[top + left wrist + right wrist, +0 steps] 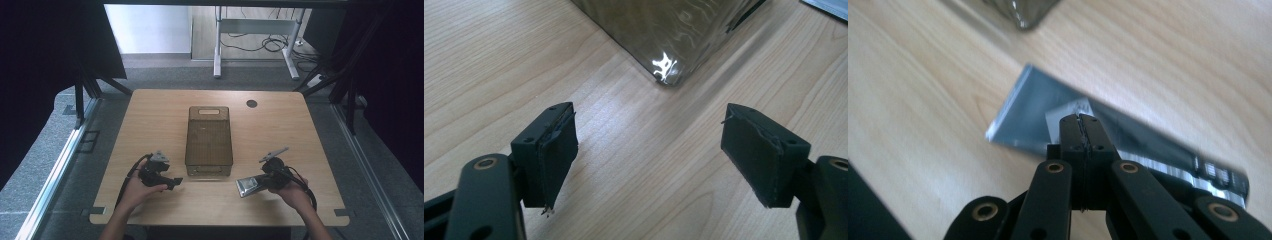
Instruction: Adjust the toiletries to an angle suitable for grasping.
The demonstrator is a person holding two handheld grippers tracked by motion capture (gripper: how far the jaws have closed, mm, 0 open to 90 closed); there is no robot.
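Observation:
A smoky see-through bin [209, 140] stands empty in the middle of the wooden table [150, 115]. My left gripper [172, 182] rests low by the bin's near left corner [674, 30]; its jaws stand wide apart with bare wood between them [649, 130]. To the right of the bin, my right gripper [255, 182] points left with its jaws pressed together [1080, 120] on a flat silver-grey packet [246, 186]. The packet [1023, 115] carries a small white label and hangs just above the tabletop. A corner of the bin [1023, 12] shows beyond it.
A round black grommet [251, 103] sits near the table's far edge. A white desk frame [255, 30] with cables stands on the floor beyond. Dark curtains and metal rails flank both sides of the table.

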